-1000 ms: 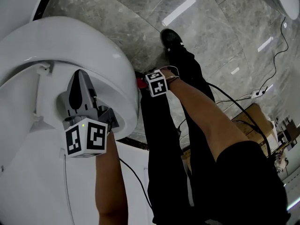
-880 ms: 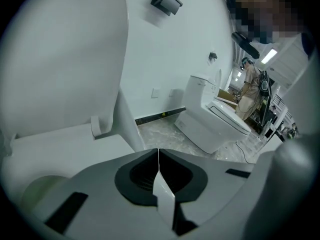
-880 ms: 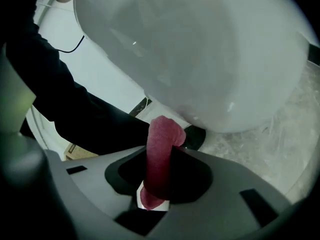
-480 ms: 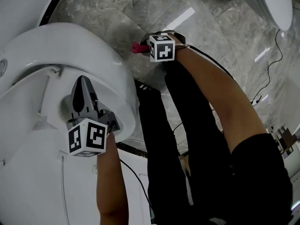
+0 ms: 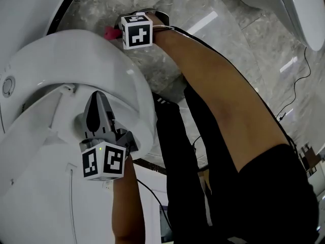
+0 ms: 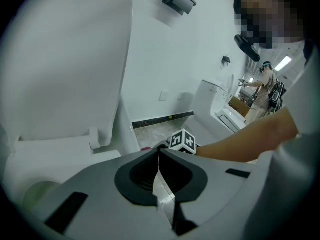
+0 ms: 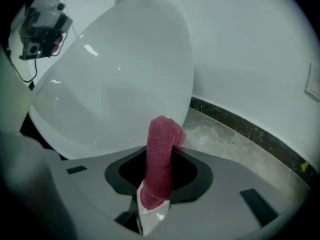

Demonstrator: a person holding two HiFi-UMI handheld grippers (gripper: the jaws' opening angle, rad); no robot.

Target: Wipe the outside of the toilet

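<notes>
While right gripper (image 7: 159,156) pinches cloth (image 7: 161,134) — red, toilet (image 7: 115,74) alongside.

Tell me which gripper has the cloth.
The right gripper: its jaws pinch the red cloth. The left gripper is shut and empty.

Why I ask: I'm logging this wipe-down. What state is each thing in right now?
left gripper: jaws shut, nothing between them.
right gripper: jaws shut on the red cloth.
red cloth: bunched up, its tip by the toilet; contact unclear.
toilet lid: raised.
</notes>
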